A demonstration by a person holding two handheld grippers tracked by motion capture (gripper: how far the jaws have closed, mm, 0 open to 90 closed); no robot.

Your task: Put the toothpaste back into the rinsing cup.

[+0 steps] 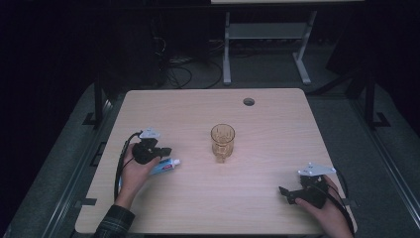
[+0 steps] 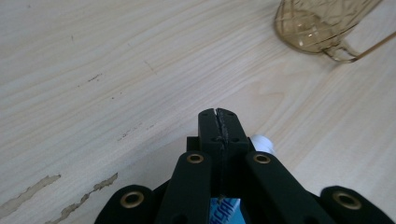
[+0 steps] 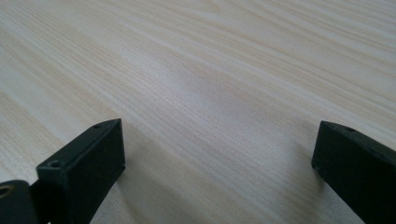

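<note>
The toothpaste tube [image 1: 165, 166] sits near the left side of the desk [image 1: 257, 198], its white cap pointing toward the amber glass [image 1: 222, 142] that stands upright near the middle. The left tool [image 1: 159, 152] is right over it, jaws pressed together at the tips; in the left gripper view a strip of the blue tube [image 2: 225, 208] shows between the arms low down and the cap peeks out beside the tips. It seems clenched on the tube's flat end, so I judge the carrying step is in hand, likely toward the glass. Next would be lifting the tube clear and lining it up with the glass's mouth.

The right tool [image 1: 286, 193] rests at the desk's right edge, jaws spread wide over bare wood, idle.

Hard to tell: whether the tube is lifted or resting, and exactly where the pads bite. The glass [image 2: 322, 25] is cut off at the frame's top.
</note>
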